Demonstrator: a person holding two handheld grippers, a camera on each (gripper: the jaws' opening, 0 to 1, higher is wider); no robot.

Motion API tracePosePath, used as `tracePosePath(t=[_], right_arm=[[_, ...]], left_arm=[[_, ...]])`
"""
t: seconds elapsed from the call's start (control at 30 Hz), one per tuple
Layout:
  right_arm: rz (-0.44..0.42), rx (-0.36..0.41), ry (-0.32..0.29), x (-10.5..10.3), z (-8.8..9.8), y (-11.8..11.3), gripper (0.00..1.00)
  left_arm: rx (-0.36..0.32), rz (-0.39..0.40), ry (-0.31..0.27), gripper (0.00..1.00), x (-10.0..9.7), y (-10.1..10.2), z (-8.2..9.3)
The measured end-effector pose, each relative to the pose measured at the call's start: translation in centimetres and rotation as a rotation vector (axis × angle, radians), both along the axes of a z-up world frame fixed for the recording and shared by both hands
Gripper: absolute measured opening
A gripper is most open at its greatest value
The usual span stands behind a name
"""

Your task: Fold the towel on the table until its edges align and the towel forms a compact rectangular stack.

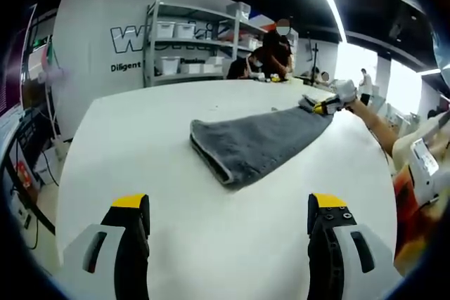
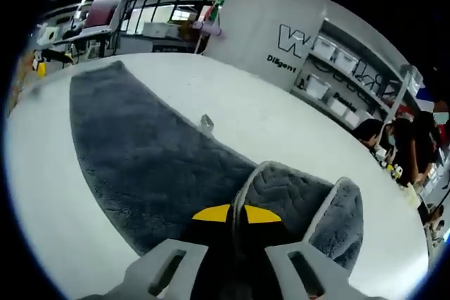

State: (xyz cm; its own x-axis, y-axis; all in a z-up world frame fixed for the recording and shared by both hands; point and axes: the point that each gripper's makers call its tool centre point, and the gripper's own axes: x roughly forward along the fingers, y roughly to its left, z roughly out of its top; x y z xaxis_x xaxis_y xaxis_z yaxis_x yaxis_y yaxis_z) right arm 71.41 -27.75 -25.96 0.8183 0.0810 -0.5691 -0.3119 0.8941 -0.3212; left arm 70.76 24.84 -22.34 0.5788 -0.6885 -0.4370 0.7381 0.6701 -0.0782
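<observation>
A dark grey towel (image 1: 254, 144) lies on the white table (image 1: 140, 145), folded double with its fold edge nearest me. My left gripper (image 1: 228, 209) hovers open above the near table, short of the towel, nothing between its jaws. My right gripper (image 1: 325, 105), seen at the towel's far corner in the left gripper view, pinches that corner. In the right gripper view the towel (image 2: 148, 166) spreads ahead and my right gripper (image 2: 237, 213) is shut on a bunched corner of it, the cloth arching up around the yellow fingertips (image 2: 211, 213).
White shelving with storage bins (image 1: 190, 40) stands beyond the table, beside a grey wall panel with lettering. People (image 1: 271, 54) are at the far end of the table. A person's forearm (image 1: 376, 124) reaches in from the right. A small grey tag (image 2: 207, 124) sticks up at the towel's edge.
</observation>
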Motion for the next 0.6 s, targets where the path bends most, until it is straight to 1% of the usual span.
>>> tracePosePath(t=[0.1, 0.13, 0.2, 0.23, 0.27, 0.33, 0.37, 0.4, 0.43, 0.5, 0.53, 0.6], right_arm=[[0.0, 0.003, -0.004, -0.2, 0.3, -0.1, 0.06], [-0.004, 0.02, -0.006, -0.4, 0.7, -0.2, 0.1], [-0.011, 0.04, -0.03, -0.5, 1.6, -0.3, 0.18], [-0.018, 0.048, -0.042, -0.6, 2.2, -0.5, 0.21], [-0.022, 0.051, -0.051, -0.7, 2.7, -0.6, 0.21], [-0.036, 0.056, -0.091, -0.8, 4.0, -0.9, 0.21], [-0.054, 0.058, -0.128, -0.8, 5.1, -1.4, 0.21], [-0.068, 0.057, -0.151, -0.8, 5.8, -1.8, 0.22], [-0.09, 0.05, -0.174, -0.7, 6.5, -2.4, 0.22], [-0.171, -0.027, -0.209, -0.5, 7.9, -4.8, 0.23], [-0.188, -0.048, -0.205, -0.3, 8.1, -5.6, 0.23], [-0.196, -0.045, -0.184, 0.4, 8.3, -6.2, 0.24]], left_arm=[[0.002, 0.0, 0.002, 0.91, 0.0, 0.0, -0.1], [0.002, 0.0, 0.003, 0.91, 0.0, 0.0, -0.1], [0.001, 0.002, 0.004, 0.91, 0.0, 0.0, -0.1], [0.002, 0.001, 0.004, 0.91, 0.0, 0.0, -0.1], [0.003, 0.001, 0.004, 0.91, -0.1, 0.0, -0.1], [0.003, 0.002, 0.004, 0.91, -0.1, 0.0, -0.2], [0.003, 0.002, 0.005, 0.91, -0.1, 0.0, -0.2], [0.003, 0.001, 0.005, 0.91, -0.1, 0.0, -0.2], [0.004, 0.002, 0.005, 0.91, -0.1, 0.0, -0.2], [0.004, 0.003, 0.005, 0.91, -0.1, 0.0, -0.2], [0.004, 0.002, 0.005, 0.91, -0.1, 0.0, -0.2], [0.005, -0.001, 0.004, 0.91, -0.1, -0.1, -0.2]])
